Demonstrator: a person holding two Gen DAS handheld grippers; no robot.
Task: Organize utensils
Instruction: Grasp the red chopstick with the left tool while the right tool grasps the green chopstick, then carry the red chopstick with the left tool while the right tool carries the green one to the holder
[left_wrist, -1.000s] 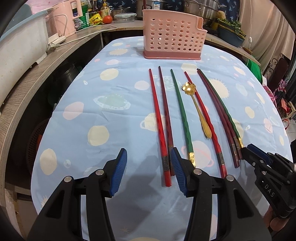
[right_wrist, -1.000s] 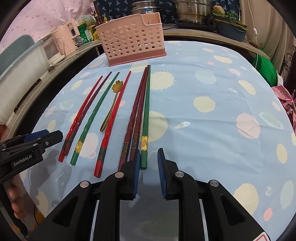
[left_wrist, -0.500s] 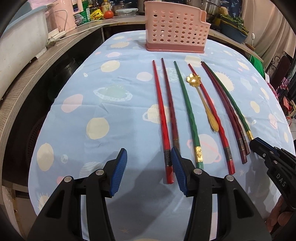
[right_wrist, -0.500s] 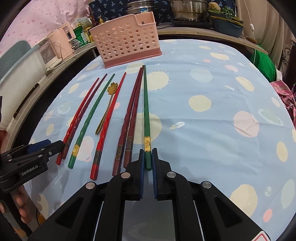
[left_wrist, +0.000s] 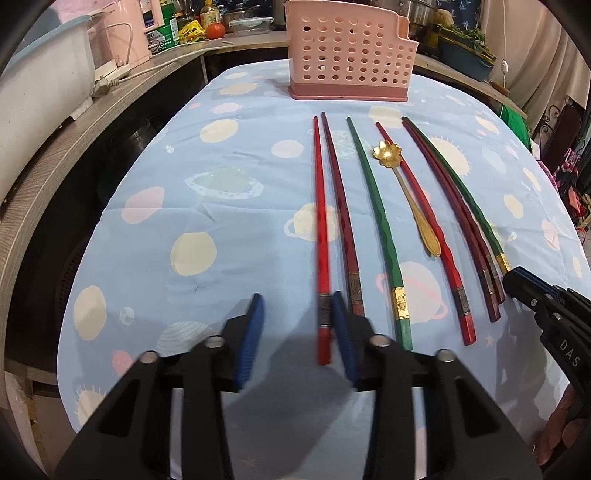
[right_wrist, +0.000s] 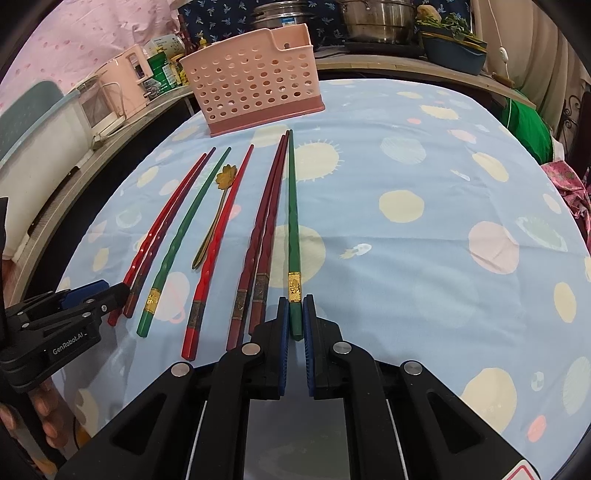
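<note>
Several red, dark red and green chopsticks and a gold flower spoon (left_wrist: 402, 184) lie in a row on the blue tablecloth. A pink perforated utensil basket (left_wrist: 351, 55) stands behind them. My left gripper (left_wrist: 297, 334) is open, with the near end of the leftmost red chopstick (left_wrist: 320, 229) between its pads, close to the right one. My right gripper (right_wrist: 294, 325) is shut on the near end of the rightmost green chopstick (right_wrist: 292, 206), which rests on the cloth. The right gripper (left_wrist: 532, 291) also shows in the left wrist view and the left gripper (right_wrist: 92, 295) in the right wrist view.
The table (right_wrist: 424, 166) carries a cloth printed with planets and suns. A wooden counter (left_wrist: 55, 155) runs along the left with a pink appliance (left_wrist: 125, 33) and a white tub. Steel pots (right_wrist: 376, 18) and a blue basin stand on the counter behind.
My right gripper has closed onto the green chopstick's end. My left gripper has moved right, so the leftmost red chopstick now lies between its open pads.
</note>
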